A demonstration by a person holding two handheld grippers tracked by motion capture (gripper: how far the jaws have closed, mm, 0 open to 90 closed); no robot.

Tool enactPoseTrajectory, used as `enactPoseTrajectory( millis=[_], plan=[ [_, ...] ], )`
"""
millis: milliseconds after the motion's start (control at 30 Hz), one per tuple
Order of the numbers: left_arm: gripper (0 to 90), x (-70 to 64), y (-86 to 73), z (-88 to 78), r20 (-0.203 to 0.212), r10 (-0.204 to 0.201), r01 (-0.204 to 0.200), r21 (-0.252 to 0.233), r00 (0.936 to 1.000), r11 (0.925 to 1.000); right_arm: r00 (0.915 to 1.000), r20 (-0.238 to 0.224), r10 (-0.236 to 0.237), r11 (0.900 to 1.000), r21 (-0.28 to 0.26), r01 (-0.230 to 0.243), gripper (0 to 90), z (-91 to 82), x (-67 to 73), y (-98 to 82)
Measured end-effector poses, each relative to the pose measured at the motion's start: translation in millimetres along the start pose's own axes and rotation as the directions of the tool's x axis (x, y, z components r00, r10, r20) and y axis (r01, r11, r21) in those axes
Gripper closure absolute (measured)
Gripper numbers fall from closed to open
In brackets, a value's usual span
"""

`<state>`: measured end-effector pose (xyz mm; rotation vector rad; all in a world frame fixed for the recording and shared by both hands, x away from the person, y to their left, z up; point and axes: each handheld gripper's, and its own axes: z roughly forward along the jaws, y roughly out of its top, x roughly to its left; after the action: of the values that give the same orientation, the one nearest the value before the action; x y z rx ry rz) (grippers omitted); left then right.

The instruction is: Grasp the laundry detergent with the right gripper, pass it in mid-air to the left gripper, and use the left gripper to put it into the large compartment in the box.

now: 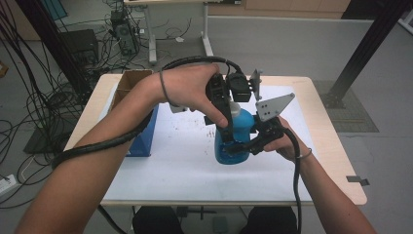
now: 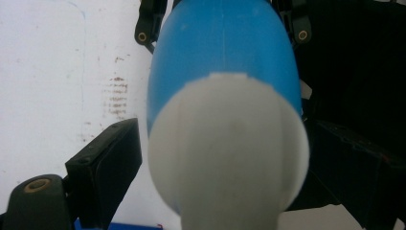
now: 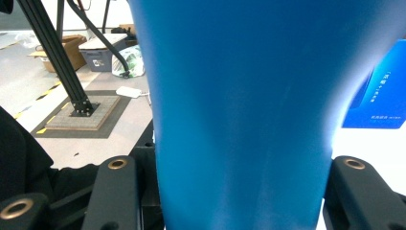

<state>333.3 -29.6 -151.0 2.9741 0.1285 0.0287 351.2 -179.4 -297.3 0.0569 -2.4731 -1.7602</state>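
Note:
A blue bottle (image 1: 234, 139) stands upright on the white mat (image 1: 180, 165) at the middle of the table. My right gripper (image 1: 239, 147) comes in from the right and is shut on the bottle's lower body (image 3: 244, 110); its jaws sit on both flanks. My left gripper (image 1: 228, 113) reaches down from above, the hand wrapped around it. In the left gripper view the bottle's white cap (image 2: 230, 153) sits between the two black jaws, which stand wide and lie against its sides. The blue shoulder (image 2: 222, 43) shows below the cap.
A blue box (image 1: 144, 135) lies at the mat's left edge, with an open cardboard box (image 1: 127, 84) behind it. The wooden table edge (image 1: 341, 165) runs on the right. Black frame posts (image 1: 372, 41) and cables stand on the floor beyond the table.

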Motion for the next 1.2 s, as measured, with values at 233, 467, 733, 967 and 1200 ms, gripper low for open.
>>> enactPoseTrajectory(
  millis=[233,467,733,967,1200],
  plan=[
    [11.8,-1.0,3.5,2.5,0.009,0.009,-0.009,-0.022,0.9999,0.9997,1.0,-0.005,-0.006,1.0,0.001,0.006,44.6,2.2,0.2,1.4],
    [11.8,-1.4,7.0,2.4,0.007,0.019,-0.018,-0.029,0.9998,0.9994,0.9999,-0.009,-0.008,1.0,0.002,0.008,44.6,3.4,0.2,2.4],
    [11.9,-2.6,9.1,2.7,0.006,0.023,-0.023,-0.029,0.9997,0.9993,0.9999,-0.01,-0.008,1.0,0.0,0.008,44.6,2.8,0.9,3.0],
    [11.8,-2.3,9.3,2.1,0.003,0.02,-0.02,-0.026,0.9998,0.9995,0.9999,-0.006,-0.015,1.0,-0.002,0.015,44.7,0.3,0.7,2.9],
    [11.8,-2.7,8.8,3.2,0.003,0.019,-0.018,-0.028,0.9998,0.9994,0.9999,-0.007,-0.013,1.0,0.002,0.013,44.6,0.7,1.2,2.7]
  ],
)
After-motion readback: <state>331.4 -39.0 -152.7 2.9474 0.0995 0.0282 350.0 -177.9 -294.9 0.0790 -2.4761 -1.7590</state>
